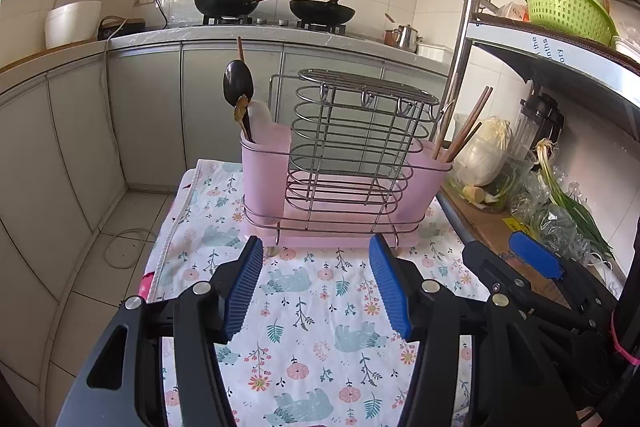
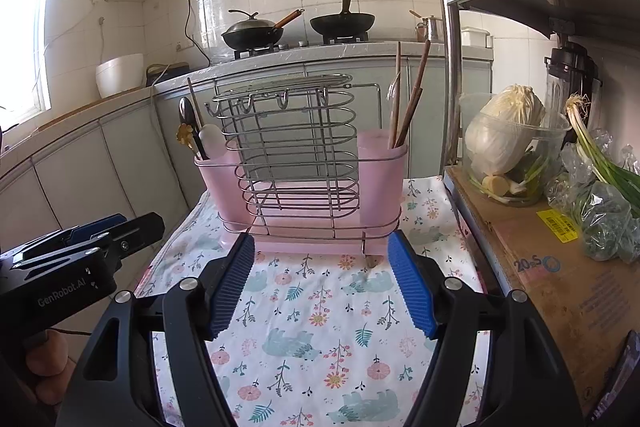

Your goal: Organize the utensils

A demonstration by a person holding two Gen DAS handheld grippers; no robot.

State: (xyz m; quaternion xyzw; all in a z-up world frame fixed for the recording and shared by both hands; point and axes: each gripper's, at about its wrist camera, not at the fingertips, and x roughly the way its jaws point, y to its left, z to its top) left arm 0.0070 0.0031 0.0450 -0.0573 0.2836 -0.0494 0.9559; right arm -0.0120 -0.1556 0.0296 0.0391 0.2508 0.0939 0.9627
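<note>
A pink utensil holder [image 1: 264, 171] [image 2: 224, 179] with a wire rack [image 1: 352, 139] [image 2: 292, 147] in its middle stands on a floral cloth [image 1: 320, 327] [image 2: 320, 327]. Its left cup holds a dark spoon [image 1: 238, 83] [image 2: 187, 115], a small gold spoon [image 1: 241, 111] [image 2: 185, 135] and a white utensil [image 2: 211, 139]. Its right cup holds brown chopsticks [image 1: 464, 131] [image 2: 412, 99]. My left gripper [image 1: 316, 251] is open and empty just in front of the holder. My right gripper [image 2: 321, 247] is open and empty, also just in front of it. The right gripper shows at the right in the left wrist view [image 1: 536, 259].
A metal shelf pole [image 1: 464, 15] [image 2: 450, 39] stands right of the holder. A cardboard box [image 2: 560, 275] beside the cloth carries a tub with cabbage [image 2: 508, 135] and scallions [image 2: 600, 163]. A counter with two woks [image 1: 276, 3] runs behind. The floor lies left of the cloth.
</note>
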